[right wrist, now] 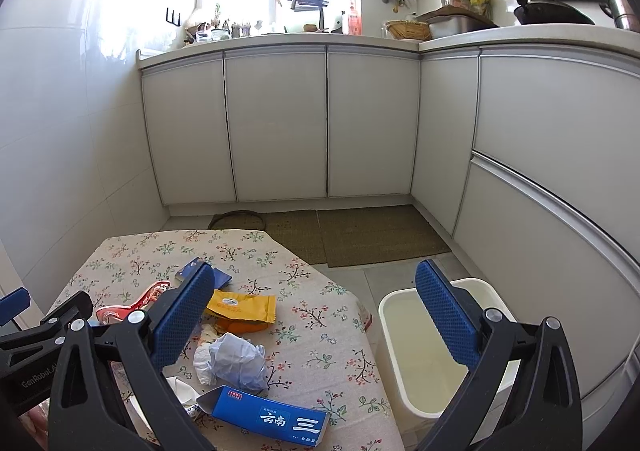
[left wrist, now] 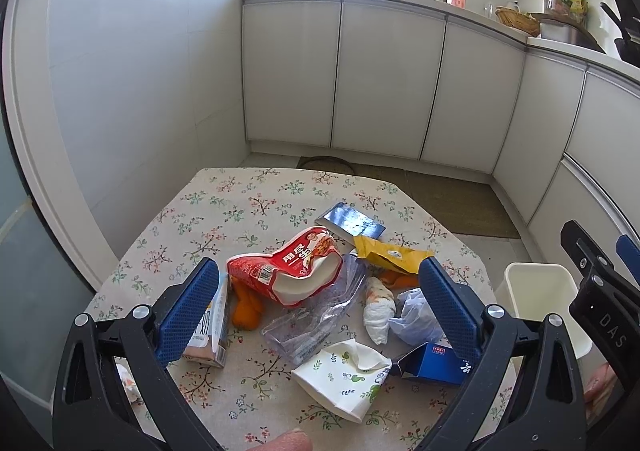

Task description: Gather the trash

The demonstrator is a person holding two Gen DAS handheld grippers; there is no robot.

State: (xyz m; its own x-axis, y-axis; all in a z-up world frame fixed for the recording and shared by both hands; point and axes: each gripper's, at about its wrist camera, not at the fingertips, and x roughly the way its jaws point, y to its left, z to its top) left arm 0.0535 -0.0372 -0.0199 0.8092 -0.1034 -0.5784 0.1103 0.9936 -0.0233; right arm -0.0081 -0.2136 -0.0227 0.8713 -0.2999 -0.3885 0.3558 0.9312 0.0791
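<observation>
Litter heap [left wrist: 320, 291] lay mid-table [left wrist: 240, 203]; white bin [right wrist: 424, 351] off its right edge; both hand-held grippers, left [left wrist: 320, 291] and right [right wrist: 316, 319], spread wide, empty.

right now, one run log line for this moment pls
stage: start | left gripper: open above trash pile | right gripper: open, holding nothing | white bin: on floor beside table, looks empty

Floral-cloth table [left wrist: 240, 211]: red wrapper [left wrist: 292, 263], blue carton [right wrist: 272, 417], crumpled tissue [left wrist: 378, 309].
</observation>
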